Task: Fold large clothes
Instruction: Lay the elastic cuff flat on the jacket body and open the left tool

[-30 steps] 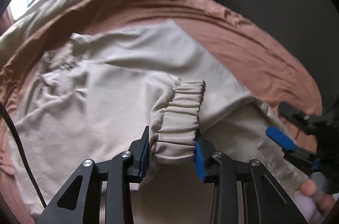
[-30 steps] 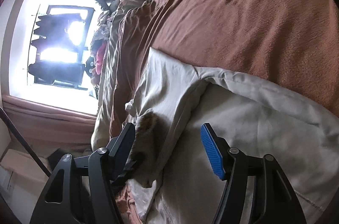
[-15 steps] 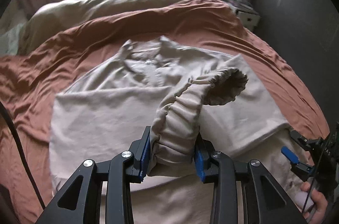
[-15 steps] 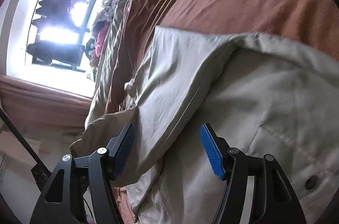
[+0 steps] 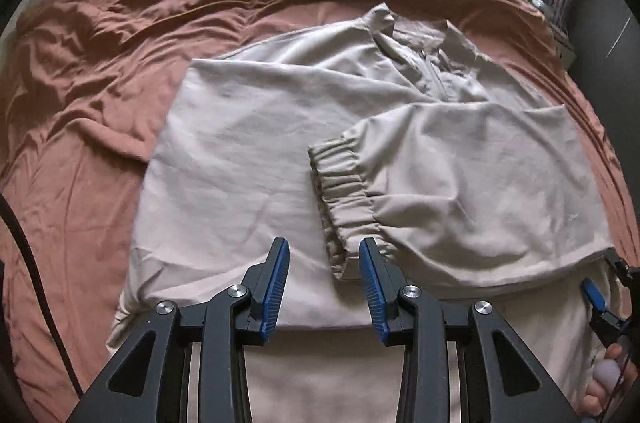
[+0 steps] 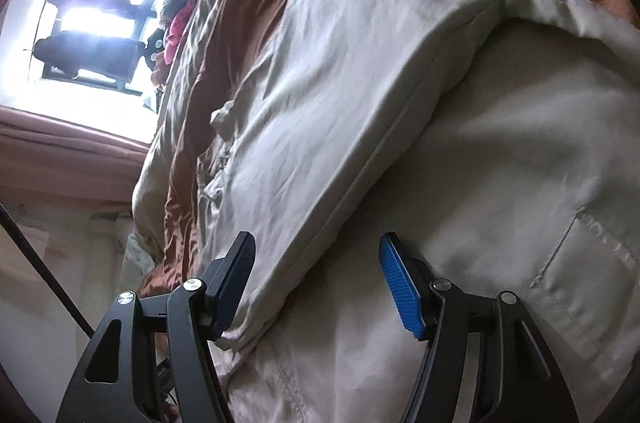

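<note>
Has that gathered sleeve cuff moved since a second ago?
Yes. The cuff, earlier pinched in the left gripper, now lies flat across the jacket, beyond the open jaws.

I get soft, even daylight on the left wrist view, coming from beyond the top edge past the bedspread (image 5: 120, 71); the jacket (image 5: 248, 159) shows gentle crease shadows and stays fairly sharp, with slight smear at its near hem. My right wrist view is harsher: the window (image 6: 100, 7) left of the jacket (image 6: 500, 183) is blown out to white glare, and the cloth near it looks soft and blurred. Both views bend strongly at the rim, with black corners.
</note>
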A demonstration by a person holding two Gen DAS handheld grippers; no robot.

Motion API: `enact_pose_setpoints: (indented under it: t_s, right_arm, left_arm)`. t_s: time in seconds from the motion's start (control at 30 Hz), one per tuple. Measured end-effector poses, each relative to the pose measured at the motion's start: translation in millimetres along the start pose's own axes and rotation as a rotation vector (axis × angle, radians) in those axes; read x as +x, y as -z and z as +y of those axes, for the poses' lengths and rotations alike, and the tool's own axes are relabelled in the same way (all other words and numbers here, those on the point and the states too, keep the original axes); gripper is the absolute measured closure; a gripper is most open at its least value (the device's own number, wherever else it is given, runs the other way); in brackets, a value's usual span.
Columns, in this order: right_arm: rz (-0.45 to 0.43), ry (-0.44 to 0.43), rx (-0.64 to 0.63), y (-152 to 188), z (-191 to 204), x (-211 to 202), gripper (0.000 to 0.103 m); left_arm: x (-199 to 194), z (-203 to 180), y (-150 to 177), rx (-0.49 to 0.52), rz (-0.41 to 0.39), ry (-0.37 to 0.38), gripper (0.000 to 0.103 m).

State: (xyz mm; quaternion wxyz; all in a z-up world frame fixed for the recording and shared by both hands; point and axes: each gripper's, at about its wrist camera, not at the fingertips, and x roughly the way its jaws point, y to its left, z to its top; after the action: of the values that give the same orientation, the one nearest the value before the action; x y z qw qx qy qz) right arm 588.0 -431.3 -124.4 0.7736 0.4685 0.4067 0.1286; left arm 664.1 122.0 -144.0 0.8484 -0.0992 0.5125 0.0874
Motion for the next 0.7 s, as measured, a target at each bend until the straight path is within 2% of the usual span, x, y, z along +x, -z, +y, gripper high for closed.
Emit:
enact_pose_setpoints:
  t_s: [0.07,0.17,0.23,0.5,0.57,0.7]
  right_arm:
    - [-0.007,-0.015,-0.018,-0.5,5.1,-4.8,0.040]
    - [-0.022,-0.021,-0.044,0.3,9.2,-9.5,0.040]
    - [-0.026,-0.017,-0.049,0.4,7.7,-10.2,0.040]
    - [-0.023,-0.021,-0.046,4.6,8.8,-9.9,0.040]
    - [-0.036,-0.016,-0.054,4.2,10.4,-14.1,0.040]
    - [-0.047,-0.004,-0.079,7.7,15.6,-17.1,0.040]
  left_arm:
    - [-4.6,-0.1,-4.0,0.001,-0.014,0.022,0.055]
    - [-4.6,-8.9,-8.8,0.018,-0.045,0.044,0.035]
    - [1.7,-18.7,-11.6,0.037,-0.045,0.046,0.029]
    - [60.8,-56.1,-11.5,0.124,0.020,-0.006,0.029]
    - [70.0,-53.6,-7.5,0.130,0.027,-0.047,0.029]
    - [78.2,-31.1,-5.4,0.086,0.054,-0.063,0.028]
